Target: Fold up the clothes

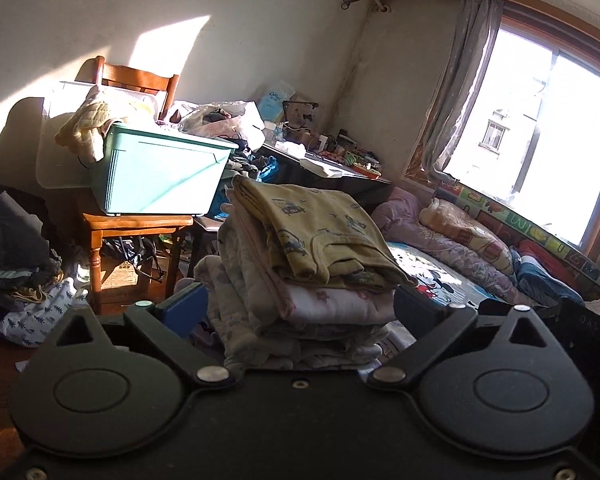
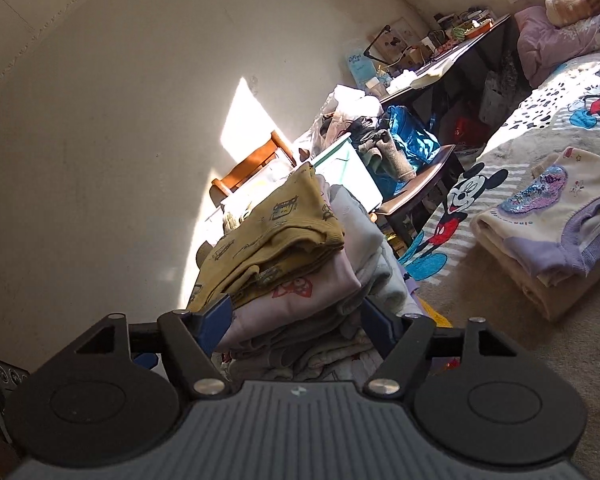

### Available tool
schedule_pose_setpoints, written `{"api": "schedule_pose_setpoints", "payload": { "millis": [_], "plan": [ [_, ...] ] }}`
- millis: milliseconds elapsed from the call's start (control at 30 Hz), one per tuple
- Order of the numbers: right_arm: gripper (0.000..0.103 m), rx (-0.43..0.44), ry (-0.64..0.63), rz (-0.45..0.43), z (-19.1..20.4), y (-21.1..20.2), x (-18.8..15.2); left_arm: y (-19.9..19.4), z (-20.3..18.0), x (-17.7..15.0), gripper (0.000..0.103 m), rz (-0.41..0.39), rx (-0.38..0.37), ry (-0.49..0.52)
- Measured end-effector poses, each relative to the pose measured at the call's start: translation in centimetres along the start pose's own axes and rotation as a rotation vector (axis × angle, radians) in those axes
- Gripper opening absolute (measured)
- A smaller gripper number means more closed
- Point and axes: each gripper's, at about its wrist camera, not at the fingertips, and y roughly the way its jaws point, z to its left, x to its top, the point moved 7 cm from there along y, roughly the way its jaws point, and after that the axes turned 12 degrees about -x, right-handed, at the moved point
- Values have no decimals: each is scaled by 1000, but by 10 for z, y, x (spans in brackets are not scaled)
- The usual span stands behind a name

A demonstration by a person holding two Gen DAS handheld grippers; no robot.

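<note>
Two claws, both mine, stand with their jaws spread and nothing pinched: my left claw (image 1: pixel 300 300) is wide apart on either side of a stack of folded clothes (image 1: pixel 300 300), and my right claw (image 2: pixel 296 316) flanks the same stack (image 2: pixel 300 280) with its blue pads just beside the cloth; whether the left pad brushes the fabric I cannot tell. Topmost on the stack lies a mustard-yellow folded cotton top printed with small vehicles (image 1: pixel 320 232), resting flat on a pale pink printed garment (image 1: pixel 332 300), with several more light folded pieces beneath. To the right in the right wrist view, on the bed with its cartoon-mouse sheet (image 2: pixel 540 120), sits a second folded cream and lilac sweater with a sequin patch (image 2: pixel 552 216), well apart from the stack. Behind the stack a teal plastic storage bin (image 1: pixel 160 176) rests on a brown wooden chair (image 1: pixel 136 224), with a pale yellow quilted cloth (image 1: pixel 88 124) draped over its rim. Farther back a dark worktop (image 1: pixel 340 168) carries small clutter, crumpled clothes lie on the floor at left, bundled lilac bedding (image 1: pixel 440 236) lies along the bed's far side, and a grey curtain (image 1: pixel 456 92) hangs at the sunlit window (image 1: pixel 560 132).
</note>
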Motion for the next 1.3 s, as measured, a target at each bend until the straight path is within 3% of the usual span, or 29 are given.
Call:
{"api": "schedule_pose_setpoints", "payload": {
  "millis": [67,167,300,467,600,867,1300],
  "plan": [
    [96,-23,-16,-13,6,-15,1,-12,-4,5,103,2,84,30],
    [103,-58,-67,-35,19,-36,6,-28,-18,10,103,14,171,114],
    [103,-59,-93,-59,34,-58,11,-42,-40,12,103,53,212,214],
    [103,-183,-163,-58,47,-75,10,-54,-64,13,103,66,281,328],
    [103,-238,-169,-17,49,-84,3,-58,-67,13,103,76,264,293],
    [103,-332,-295,-48,64,-104,-2,-70,-80,12,103,50,285,284],
    [103,-368,-385,-30,80,-114,-18,-79,-91,7,103,52,272,276]
  ]
}}
